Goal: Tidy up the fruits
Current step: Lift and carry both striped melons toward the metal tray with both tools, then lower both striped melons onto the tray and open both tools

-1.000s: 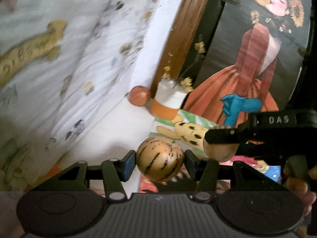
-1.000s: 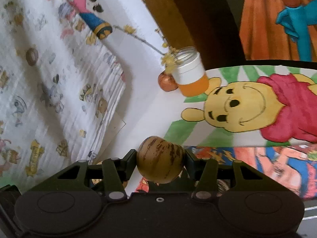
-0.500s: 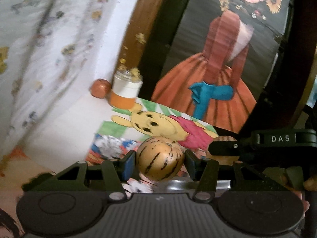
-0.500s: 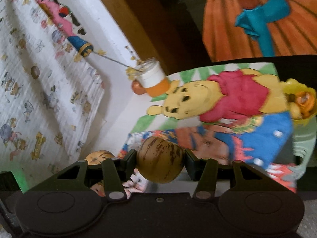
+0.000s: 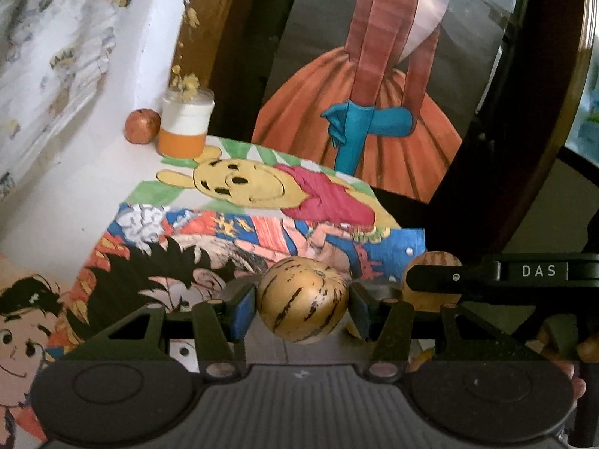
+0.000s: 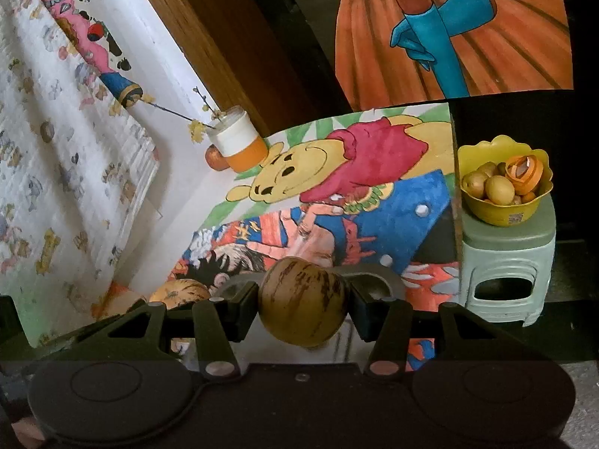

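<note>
Left claw (image 5: 302, 304): pads pressing both sides of a round striped fruit (image 5: 301, 299), holding it above cartoon drawings (image 5: 239, 224). Right claw (image 6: 302, 305): gripping a second striped fruit (image 6: 302, 301) likewise. Yellow bowl (image 6: 501, 213) of small fruits is sitting on a green stool (image 6: 505, 258), far right.

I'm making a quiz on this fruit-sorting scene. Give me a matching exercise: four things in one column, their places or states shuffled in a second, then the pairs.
1. left tool
2. yellow bowl
3. orange-and-white jar
4. small reddish fruit

A. on the green stool
B. beside the jar, near the wall
C. shut on a striped fruit
D. holds a yellow-flowered twig

Pairs: 1-C, 2-A, 3-D, 4-B
</note>
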A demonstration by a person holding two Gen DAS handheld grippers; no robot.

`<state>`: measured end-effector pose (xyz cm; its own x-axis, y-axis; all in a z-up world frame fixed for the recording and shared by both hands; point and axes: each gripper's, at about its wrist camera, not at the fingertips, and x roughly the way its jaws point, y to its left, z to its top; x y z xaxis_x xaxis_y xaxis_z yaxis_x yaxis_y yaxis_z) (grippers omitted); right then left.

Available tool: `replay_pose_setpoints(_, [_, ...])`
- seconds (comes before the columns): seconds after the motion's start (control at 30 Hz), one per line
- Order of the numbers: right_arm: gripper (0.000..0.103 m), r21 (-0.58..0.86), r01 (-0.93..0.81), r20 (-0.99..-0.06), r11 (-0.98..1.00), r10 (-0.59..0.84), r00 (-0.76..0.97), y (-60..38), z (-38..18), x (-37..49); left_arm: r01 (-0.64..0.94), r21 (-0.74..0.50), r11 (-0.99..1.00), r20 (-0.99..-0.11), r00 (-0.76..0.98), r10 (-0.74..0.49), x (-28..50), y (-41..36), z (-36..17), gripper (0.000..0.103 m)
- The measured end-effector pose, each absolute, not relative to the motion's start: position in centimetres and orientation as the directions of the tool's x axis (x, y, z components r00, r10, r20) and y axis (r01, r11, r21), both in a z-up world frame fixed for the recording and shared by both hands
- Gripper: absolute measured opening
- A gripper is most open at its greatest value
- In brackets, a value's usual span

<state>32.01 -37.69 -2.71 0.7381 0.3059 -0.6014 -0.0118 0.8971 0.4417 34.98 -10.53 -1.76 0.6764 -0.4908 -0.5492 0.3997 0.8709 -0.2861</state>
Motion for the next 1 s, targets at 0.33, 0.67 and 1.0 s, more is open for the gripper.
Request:
replay_pose_setpoints(0.33, [0.053, 0.408, -0.021, -0.609, 0.913, 0.289, 0.739, -38.1, -4.0, 30.9, 0.409, -0.257, 0.875, -0.589, 0.651, -0.478, 34.8, -12.2, -2.9, 0.058])
replay_pose_setpoints(0.67, [0.053, 0.383, -0.03, -0.612, 0.923, 0.277, 0.741, -38.1, -4.7, 30.5, 0.414, -0.246, 0.876, -0.614, 0.632, -0.472, 34.6, -12.7, -3.9, 0.058])
replay_pose_setpoints(1.0, [0.054, 0.306, -0.051, -0.621, 0.951, 0.24, 0.746, -37.4, -5.1, 31.0, 0.409, -0.238, 0.881, -0.636, 0.62, -0.459, 34.7, -12.7, -4.6, 0.058])
